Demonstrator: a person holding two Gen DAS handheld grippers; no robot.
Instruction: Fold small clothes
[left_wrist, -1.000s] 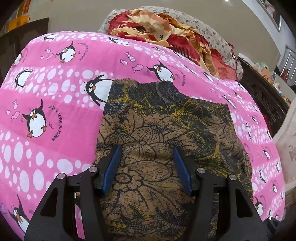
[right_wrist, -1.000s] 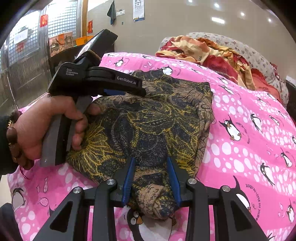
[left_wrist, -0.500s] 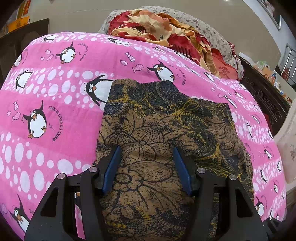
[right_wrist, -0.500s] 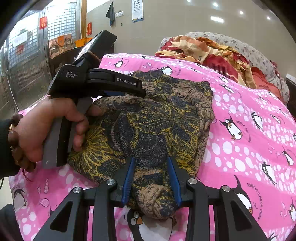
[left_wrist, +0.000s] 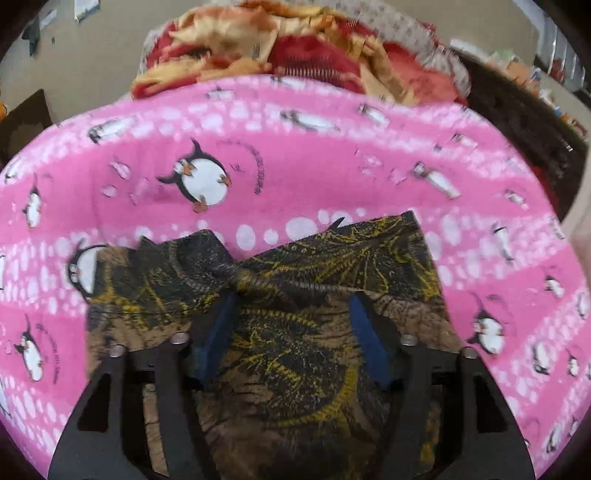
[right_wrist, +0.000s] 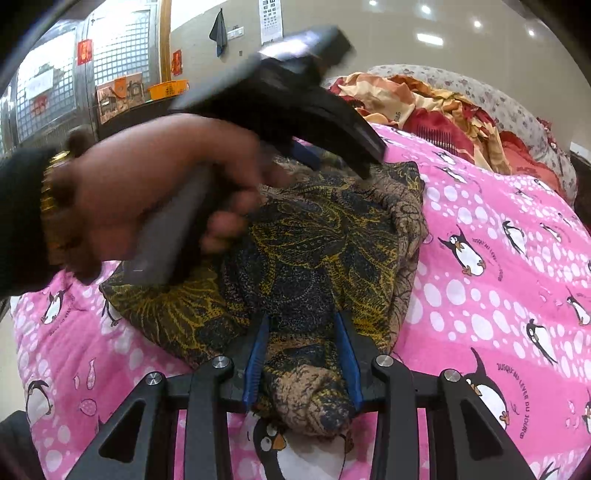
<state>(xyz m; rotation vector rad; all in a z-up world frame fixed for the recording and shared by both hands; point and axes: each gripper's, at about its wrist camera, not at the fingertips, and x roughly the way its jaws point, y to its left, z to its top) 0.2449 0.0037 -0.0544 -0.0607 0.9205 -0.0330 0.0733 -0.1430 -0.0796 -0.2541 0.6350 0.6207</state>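
Note:
A small brown, black and yellow patterned garment (left_wrist: 303, 332) lies on a pink penguin bedsheet (left_wrist: 314, 166). My left gripper (left_wrist: 291, 306) is over it with its jaws apart; a bunched ridge of cloth lies between the blue pads (left_wrist: 364, 321), and whether they pinch it I cannot tell. In the right wrist view the left gripper (right_wrist: 332, 158) is raised and tilted down onto the garment (right_wrist: 314, 258), held by a hand (right_wrist: 147, 192). My right gripper (right_wrist: 301, 321) is shut on the garment's near bunched end.
A heap of red, orange and yellow bedding (left_wrist: 295, 48) lies at the far end of the bed; it also shows in the right wrist view (right_wrist: 443, 110). Dark furniture (left_wrist: 517, 110) stands to the right. A metal grille wall (right_wrist: 74, 81) is on the left.
The left gripper has lifted and swung, blurred, with the garment's far part now folded up into a ridge. The right gripper has kept its hold on the near end.

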